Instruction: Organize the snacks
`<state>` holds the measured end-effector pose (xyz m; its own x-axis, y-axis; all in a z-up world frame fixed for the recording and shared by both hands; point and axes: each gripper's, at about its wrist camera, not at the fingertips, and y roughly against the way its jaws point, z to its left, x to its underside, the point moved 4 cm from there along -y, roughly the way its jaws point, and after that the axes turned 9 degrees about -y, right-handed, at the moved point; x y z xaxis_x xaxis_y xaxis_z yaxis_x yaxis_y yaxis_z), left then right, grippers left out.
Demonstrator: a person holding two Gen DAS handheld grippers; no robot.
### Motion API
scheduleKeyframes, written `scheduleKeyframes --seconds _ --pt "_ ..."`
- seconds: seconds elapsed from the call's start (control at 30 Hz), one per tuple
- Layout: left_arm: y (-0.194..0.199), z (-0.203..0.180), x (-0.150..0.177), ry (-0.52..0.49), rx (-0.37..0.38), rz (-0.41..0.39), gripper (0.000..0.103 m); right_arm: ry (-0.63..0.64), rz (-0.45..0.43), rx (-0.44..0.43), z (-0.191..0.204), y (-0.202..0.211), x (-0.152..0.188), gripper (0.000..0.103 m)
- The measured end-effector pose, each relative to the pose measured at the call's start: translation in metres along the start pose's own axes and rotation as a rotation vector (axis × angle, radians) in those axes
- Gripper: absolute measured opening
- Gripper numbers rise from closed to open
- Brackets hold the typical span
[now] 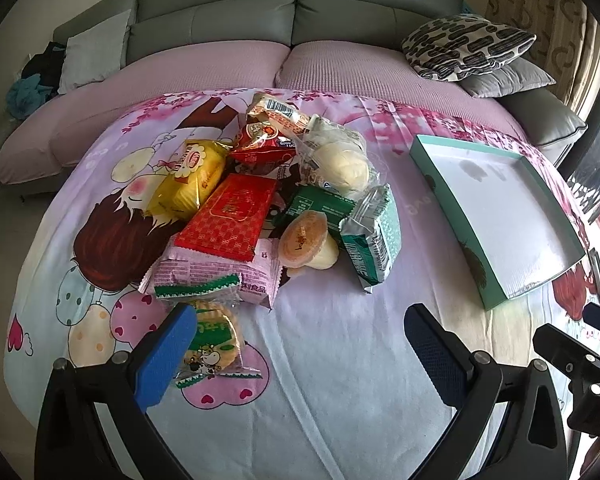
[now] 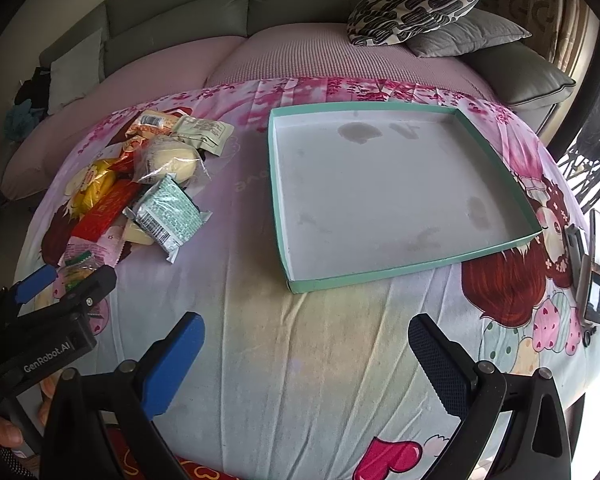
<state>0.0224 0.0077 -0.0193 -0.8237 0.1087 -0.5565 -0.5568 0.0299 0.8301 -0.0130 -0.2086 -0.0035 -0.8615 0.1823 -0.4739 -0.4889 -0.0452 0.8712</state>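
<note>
Both claws stand released: left claw (image 1: 300,344) before the heaped crinkly foil snack packets (image 1: 260,204), right claw (image 2: 306,364) facing the shallow teal-rimmed cardboard tray (image 2: 284,184). The overlapping packets risk sliding apart if one is pulled from beneath.

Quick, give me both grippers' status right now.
Left gripper: open, holding nothing, with the green cracker packet beside its left finger.
Right gripper: open, empty, above bare cloth in front of the teal tray.
</note>
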Motion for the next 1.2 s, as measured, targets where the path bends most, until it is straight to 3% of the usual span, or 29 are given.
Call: scheduleKeyframes --seconds 1.2 --pt "-0.001 0.013 0.001 0.064 0.032 0.009 0.103 0.004 -0.004 0.004 0.007 -0.001 -0.005 0.103"
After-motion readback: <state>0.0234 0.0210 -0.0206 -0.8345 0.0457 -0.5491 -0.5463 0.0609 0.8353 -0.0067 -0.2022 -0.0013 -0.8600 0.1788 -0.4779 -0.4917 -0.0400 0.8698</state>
